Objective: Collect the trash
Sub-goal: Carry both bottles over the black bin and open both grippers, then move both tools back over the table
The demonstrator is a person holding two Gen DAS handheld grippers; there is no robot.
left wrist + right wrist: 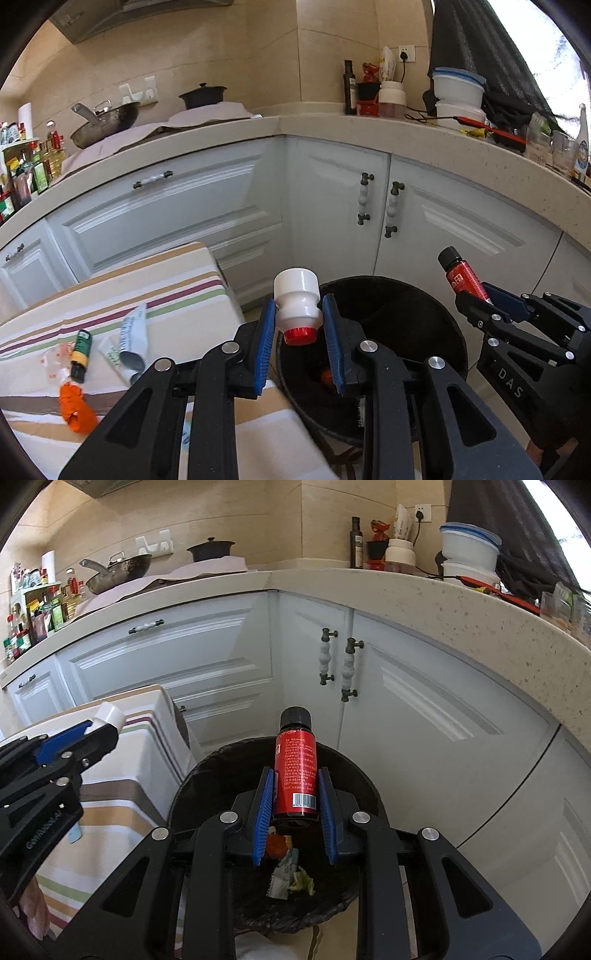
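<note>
**Two bottles over the bin, more trash left on the cloth**

Mid-task, by my reading. The left gripper (pixel 299 332) has its fingers clamped on a small white bottle (pixel 297 302) with a red cap, held cap-down just above the near-left rim of the black bin (pixel 436 306). The right gripper (pixel 293 797) has its fingers closed on a red bottle (pixel 295 771) with a black cap, upright, squarely over the bin's mouth. Neither is released yet; both look ready to drop.

Bin contents, seen from the right wrist view: an orange-red wrapper (pixel 277 845), a torn pale packet (pixel 282 878), and a scrap of yellow-green, possibly peel or leaf (pixel 304 882). The bin is lined in black and far from full.

Still to collect, on the striped cloth surface (pixel 177 280) beside the bin, toward its near-left part:
- a small green-and-yellow bottle (pixel 79 356), lying flat
- a squeezed white tube (pixel 131 343)
- an orange crumpled wrapper (pixel 75 406)
- a clear printed wrapper (pixel 51 363), touching the small bottle

Beyond, the kitchen counter (pixel 332 122) holds pans and jars; these do not look like trash.
</note>
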